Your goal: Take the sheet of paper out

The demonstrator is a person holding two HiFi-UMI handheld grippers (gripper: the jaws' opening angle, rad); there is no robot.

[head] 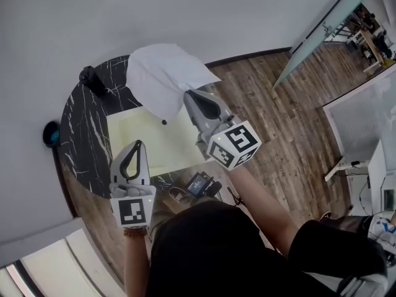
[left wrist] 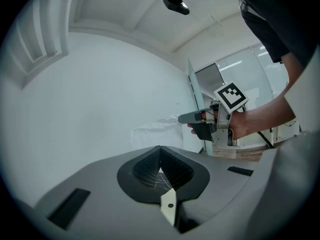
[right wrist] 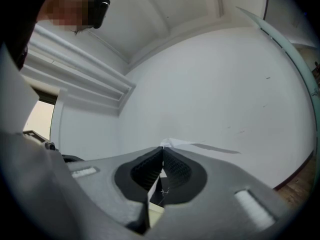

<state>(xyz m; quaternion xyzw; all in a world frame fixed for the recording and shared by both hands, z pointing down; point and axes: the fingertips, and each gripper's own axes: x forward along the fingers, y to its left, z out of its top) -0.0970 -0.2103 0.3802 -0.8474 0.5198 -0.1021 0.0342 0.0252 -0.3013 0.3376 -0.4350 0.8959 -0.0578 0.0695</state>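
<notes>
Over the marble table (head: 83,129) the right tool (head: 187,94) pinches the sheet of paper (head: 162,73) — left tool (head: 138,143) closed, empty — wood floor (head: 278,135)

Head cam top-down; cams along jaws

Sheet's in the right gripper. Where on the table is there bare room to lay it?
Bare marble runs left of the yellow folder, out to the table rim. The far edge is crowded: a black object sits there, and the sheet of paper hangs from the right gripper.
</notes>
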